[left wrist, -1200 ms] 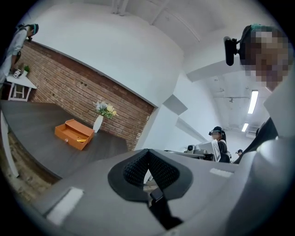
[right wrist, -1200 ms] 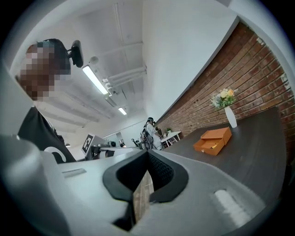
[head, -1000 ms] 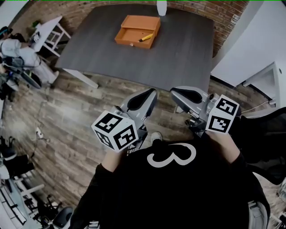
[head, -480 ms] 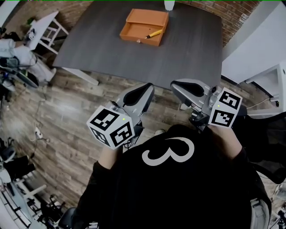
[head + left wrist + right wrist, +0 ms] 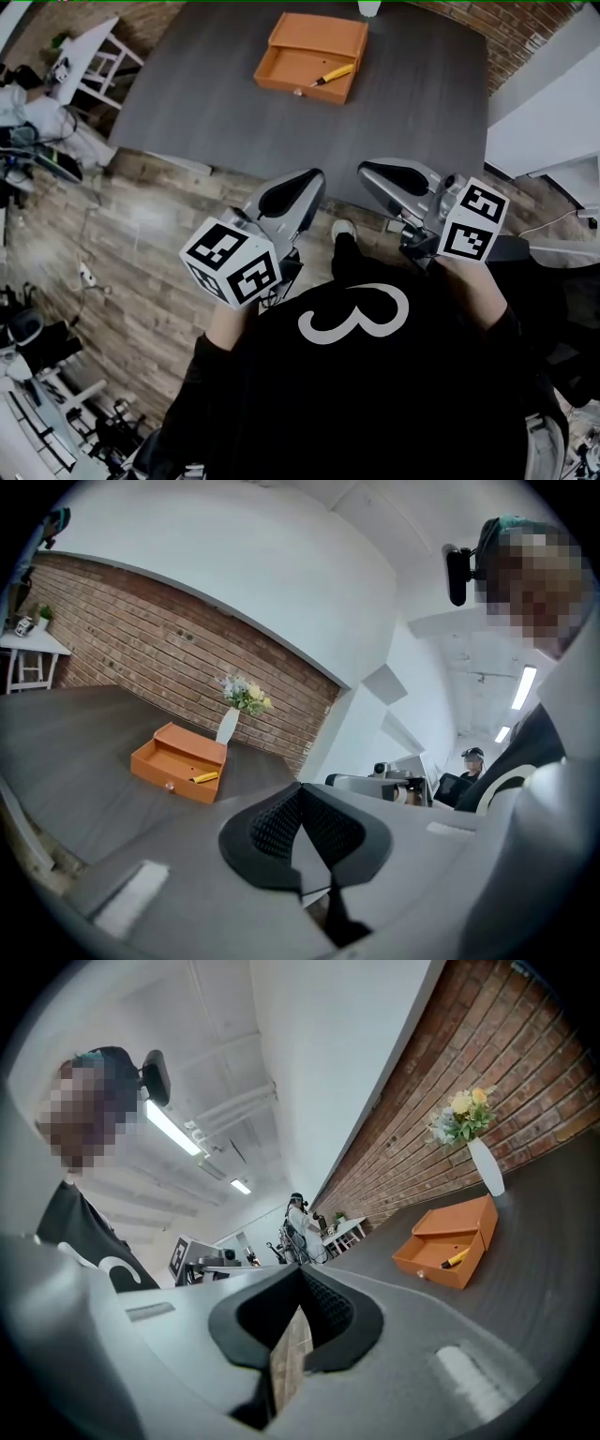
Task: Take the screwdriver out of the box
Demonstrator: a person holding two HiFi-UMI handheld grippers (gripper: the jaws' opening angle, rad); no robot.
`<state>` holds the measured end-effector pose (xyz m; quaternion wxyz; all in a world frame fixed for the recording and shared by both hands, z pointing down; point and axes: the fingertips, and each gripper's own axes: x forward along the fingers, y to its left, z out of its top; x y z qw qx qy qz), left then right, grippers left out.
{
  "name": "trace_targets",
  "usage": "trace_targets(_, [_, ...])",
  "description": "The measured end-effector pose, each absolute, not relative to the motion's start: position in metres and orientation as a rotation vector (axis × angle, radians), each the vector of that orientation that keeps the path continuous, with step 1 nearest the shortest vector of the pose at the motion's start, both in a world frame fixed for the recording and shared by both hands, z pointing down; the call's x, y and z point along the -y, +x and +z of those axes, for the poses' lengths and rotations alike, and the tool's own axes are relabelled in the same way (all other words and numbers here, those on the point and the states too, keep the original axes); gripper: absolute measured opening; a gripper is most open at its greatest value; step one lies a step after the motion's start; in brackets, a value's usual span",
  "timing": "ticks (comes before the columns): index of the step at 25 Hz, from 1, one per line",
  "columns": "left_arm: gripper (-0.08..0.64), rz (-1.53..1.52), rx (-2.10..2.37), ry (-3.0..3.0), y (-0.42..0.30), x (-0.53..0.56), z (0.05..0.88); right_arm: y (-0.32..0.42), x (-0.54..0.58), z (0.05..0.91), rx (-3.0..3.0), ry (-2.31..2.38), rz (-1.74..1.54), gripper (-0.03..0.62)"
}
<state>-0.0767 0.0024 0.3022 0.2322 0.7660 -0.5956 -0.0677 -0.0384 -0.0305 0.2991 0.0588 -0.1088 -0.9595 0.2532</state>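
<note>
An orange box lies open at the far side of the dark grey table, with a yellow-handled screwdriver inside it by its right wall. My left gripper and right gripper are side by side over the table's near edge, far short of the box, both shut and empty. The left gripper view shows its jaws closed, with the box and screwdriver ahead to the left. The right gripper view shows its jaws closed, with the box and screwdriver ahead to the right.
A white vase with flowers stands just behind the box. A small white side table and equipment stand off the table's left corner. A white wall runs along the right, with a black chair nearer me. Wooden floor lies below.
Both grippers have moved forward together, from above the floor to over the table's near edge. The table and box sit nearer in the head view. Both stayed shut.
</note>
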Motion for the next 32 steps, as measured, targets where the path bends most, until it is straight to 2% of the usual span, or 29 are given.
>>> trace_targets(14, [0.005, -0.046, 1.490, 2.141, -0.150, 0.153, 0.325, -0.111, 0.174, 0.327, 2.873, -0.226, 0.922, 0.002])
trace_targets(26, [0.048, 0.218, 1.397, 2.230, -0.199, 0.217, 0.347, -0.132, 0.220, 0.339, 2.864, 0.017, 0.981, 0.002])
trace_targets(32, [0.080, 0.366, 1.268, 2.262, -0.210, 0.237, 0.383, -0.127, 0.230, 0.350, 2.889, 0.237, 1.035, 0.002])
